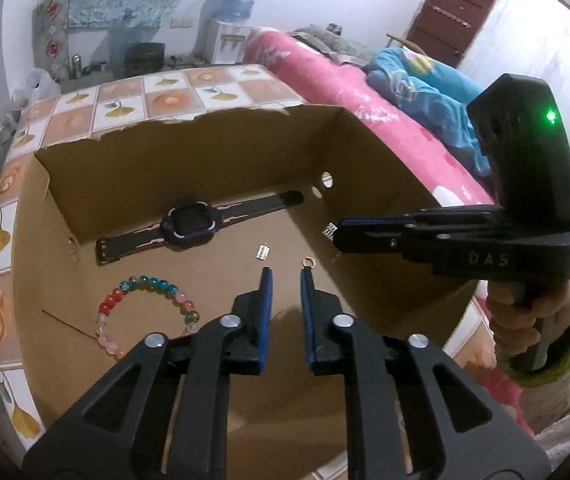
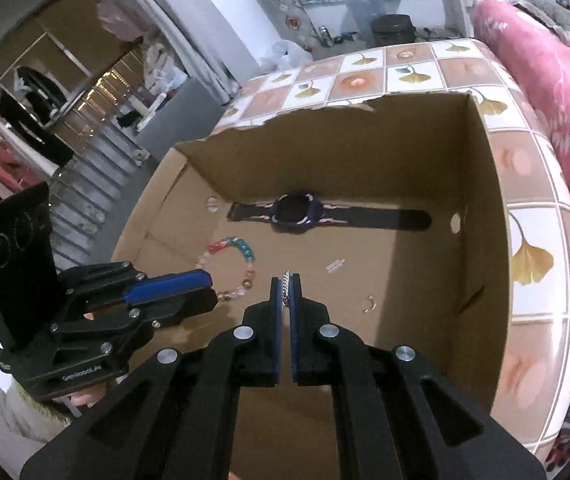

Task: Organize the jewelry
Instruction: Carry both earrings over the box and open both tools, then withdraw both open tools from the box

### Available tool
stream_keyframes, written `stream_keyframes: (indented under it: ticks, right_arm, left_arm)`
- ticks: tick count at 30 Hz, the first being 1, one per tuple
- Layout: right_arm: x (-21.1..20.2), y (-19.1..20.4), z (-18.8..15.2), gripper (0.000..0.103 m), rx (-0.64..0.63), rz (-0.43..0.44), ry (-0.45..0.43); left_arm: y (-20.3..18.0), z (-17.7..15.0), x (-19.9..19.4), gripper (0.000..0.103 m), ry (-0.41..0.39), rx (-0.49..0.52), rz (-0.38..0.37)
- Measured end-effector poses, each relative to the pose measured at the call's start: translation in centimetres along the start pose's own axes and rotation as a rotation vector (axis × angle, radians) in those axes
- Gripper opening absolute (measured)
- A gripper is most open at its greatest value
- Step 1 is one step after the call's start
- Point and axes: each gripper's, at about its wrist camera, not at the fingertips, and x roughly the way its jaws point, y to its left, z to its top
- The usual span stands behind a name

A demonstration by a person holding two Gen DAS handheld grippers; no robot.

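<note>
Right gripper (image 2: 285, 280) pinched shut on small silver charm (image 2: 285, 285), held edge-on between the blue pads, above floor of cardboard box (image 2: 481, 184). Left gripper (image 1: 285, 274) parted, holding nothing, hovering low over the box floor. Just ahead of left gripper tips: gold ring (image 1: 308, 262) to the right, second silver charm (image 1: 262, 251) slightly left and farther. Bead bracelet (image 1: 145, 312) to the left of left gripper, near; watch (image 1: 189, 226) well ahead, along the far wall. Box on tiled tabletop (image 1: 173, 98). Judged: charm very light, stiff, thin, likely slippery metal; prone to twist or drop if grip eases. Ring tiny, flat on cardboard; best pinched across its band. Bracelet probably elastic, beads rolling; take across one strand. Watch heaviest; grab at the case or stiff strap root.
</note>
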Motion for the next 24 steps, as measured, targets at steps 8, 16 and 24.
stream_keyframes:
  ticks: [8, 16, 24]
  right_arm:
    - [-0.5, -0.9, 0.4, 0.021, 0.008, -0.010, -0.028]
    - [-3.1, -1.0, -0.2, 0.021, 0.028, -0.014, -0.088]
    - [-7.8, 0.5, -3.1, 0.045, -0.008, 0.011, -0.205]
  left_arm:
    - [0.9, 0.1, -0.4, 0.025, -0.021, -0.026, 0.013]
    - [0.5, -0.4, -2.8, 0.027, -0.066, -0.023, 0.032]
    - [-1.6, -2.3, -7.0, 0.052, -0.131, 0.034, 0.068]
